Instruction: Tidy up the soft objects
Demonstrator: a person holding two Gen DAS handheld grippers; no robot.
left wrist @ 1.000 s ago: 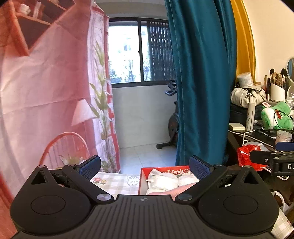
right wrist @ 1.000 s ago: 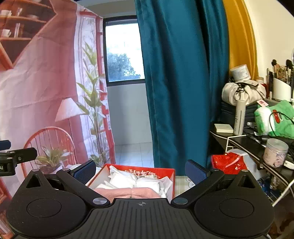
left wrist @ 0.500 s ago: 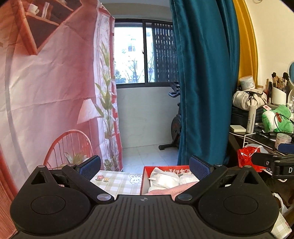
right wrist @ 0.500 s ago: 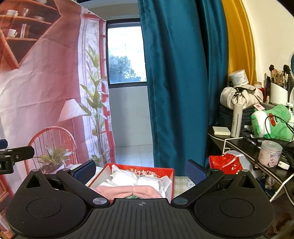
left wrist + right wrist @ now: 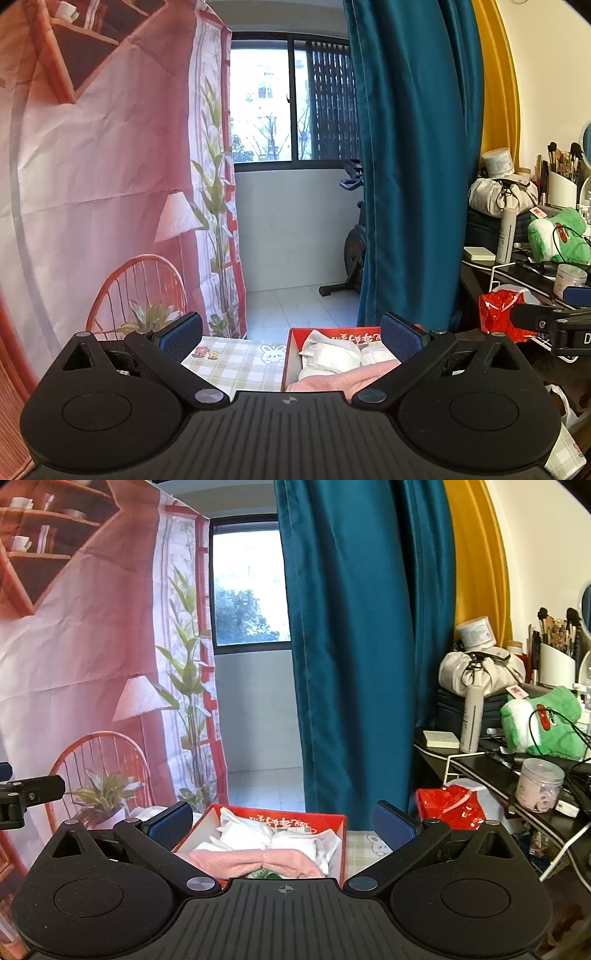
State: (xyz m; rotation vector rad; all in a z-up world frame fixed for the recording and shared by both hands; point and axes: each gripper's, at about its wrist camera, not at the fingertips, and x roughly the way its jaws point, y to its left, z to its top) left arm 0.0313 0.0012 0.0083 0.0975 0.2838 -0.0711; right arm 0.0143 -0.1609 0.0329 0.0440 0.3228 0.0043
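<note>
Left wrist view has the left gripper [image 5: 291, 338] with its jaws spread wide and nothing between them, held above a checked tablecloth [image 5: 236, 362] printed with a bunny and flowers. A red box [image 5: 290, 350] sits ahead and toward the right finger; only its left part shows, holding white folded cloths [image 5: 332, 356] with a pink cloth [image 5: 343, 380] nearest the camera, partly hidden behind the right finger. At the far right edge of this view the other gripper's black finger pokes in. Right wrist view shows the right gripper [image 5: 282, 821] also wide apart and empty, with the red box [image 5: 341, 834] lying almost squarely between its two fingers and below them, not touched. Here the whole box interior is visible: white cloths [image 5: 258, 834] at the back and the pink cloth [image 5: 255, 864], pinched at its middle like a bow, across the front, with a bit of green under it. This view also shows more of the cluttered black shelf [image 5: 480, 764], a green plush [image 5: 543, 723] and a red bag [image 5: 450, 808].
</note>
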